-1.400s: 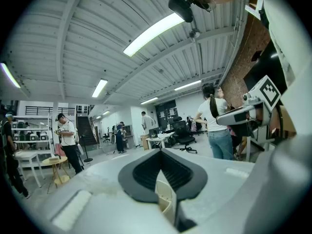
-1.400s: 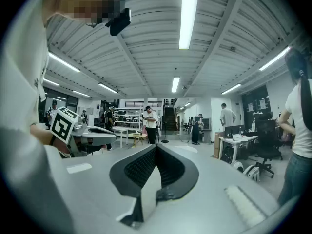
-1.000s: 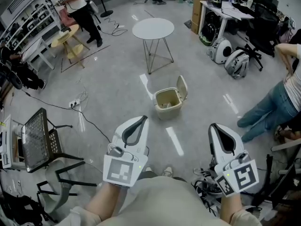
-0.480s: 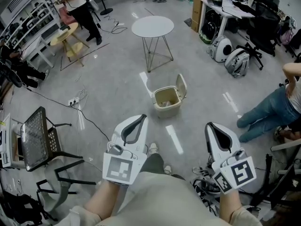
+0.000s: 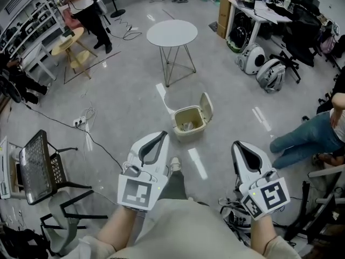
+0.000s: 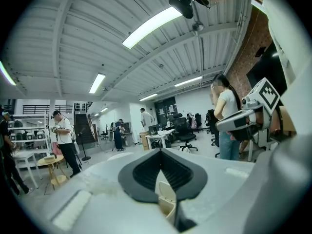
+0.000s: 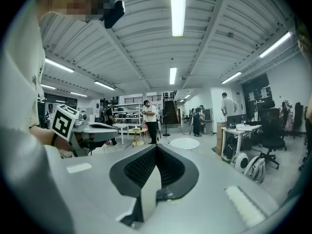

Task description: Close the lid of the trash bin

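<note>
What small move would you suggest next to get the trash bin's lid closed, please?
Probably a step toward the trash bin, leading with the right hand-held gripper: the lid stands upright at the bin's right side, and both that gripper and the left hand-held gripper are shut, empty and short of it.

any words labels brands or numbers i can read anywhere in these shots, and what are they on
No readable text in any view.
left gripper: its square marker is a black-and-white pattern, not letters.
right gripper: the same, a pattern only.
trash bin: no label shows.
cardboard box: any print is too small to read.
</note>
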Motion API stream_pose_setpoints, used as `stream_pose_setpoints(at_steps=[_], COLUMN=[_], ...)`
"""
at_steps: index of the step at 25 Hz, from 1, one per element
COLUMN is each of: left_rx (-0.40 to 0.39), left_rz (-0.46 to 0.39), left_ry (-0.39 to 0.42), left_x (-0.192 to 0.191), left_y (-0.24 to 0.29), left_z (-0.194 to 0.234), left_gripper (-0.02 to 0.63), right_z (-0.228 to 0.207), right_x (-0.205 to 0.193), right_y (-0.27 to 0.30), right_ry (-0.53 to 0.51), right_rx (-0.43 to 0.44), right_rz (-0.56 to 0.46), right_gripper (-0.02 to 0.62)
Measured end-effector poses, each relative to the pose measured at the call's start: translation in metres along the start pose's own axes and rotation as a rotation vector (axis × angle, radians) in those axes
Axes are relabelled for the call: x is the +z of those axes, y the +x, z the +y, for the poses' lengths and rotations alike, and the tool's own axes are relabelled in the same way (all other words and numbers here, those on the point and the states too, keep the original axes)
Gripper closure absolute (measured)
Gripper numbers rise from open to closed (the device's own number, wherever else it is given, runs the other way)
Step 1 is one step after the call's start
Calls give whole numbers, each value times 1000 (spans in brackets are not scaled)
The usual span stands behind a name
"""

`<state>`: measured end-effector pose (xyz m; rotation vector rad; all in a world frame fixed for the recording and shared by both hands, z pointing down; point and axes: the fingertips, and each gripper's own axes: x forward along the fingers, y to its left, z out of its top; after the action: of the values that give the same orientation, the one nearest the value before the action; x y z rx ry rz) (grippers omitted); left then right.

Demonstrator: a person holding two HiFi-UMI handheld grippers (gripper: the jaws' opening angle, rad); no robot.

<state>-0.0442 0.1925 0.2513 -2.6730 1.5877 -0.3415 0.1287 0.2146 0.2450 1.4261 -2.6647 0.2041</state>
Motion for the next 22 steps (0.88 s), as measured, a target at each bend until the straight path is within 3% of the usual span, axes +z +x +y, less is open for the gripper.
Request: stream_pose_setpoints(at_steps=[14, 22], left_rx=[-83, -98], left_rz=[17, 30], left_ry=[2, 3], left_x=[0, -9], left_y=[138, 191], left_z=[123, 173], left_gripper=[603, 603], right_z=[-65, -102], right_x=[17, 12], right_y=[174, 234], right_ry=[9, 31], right_rx=[-83, -144], right_rz=[90, 124], right_gripper=[592, 592])
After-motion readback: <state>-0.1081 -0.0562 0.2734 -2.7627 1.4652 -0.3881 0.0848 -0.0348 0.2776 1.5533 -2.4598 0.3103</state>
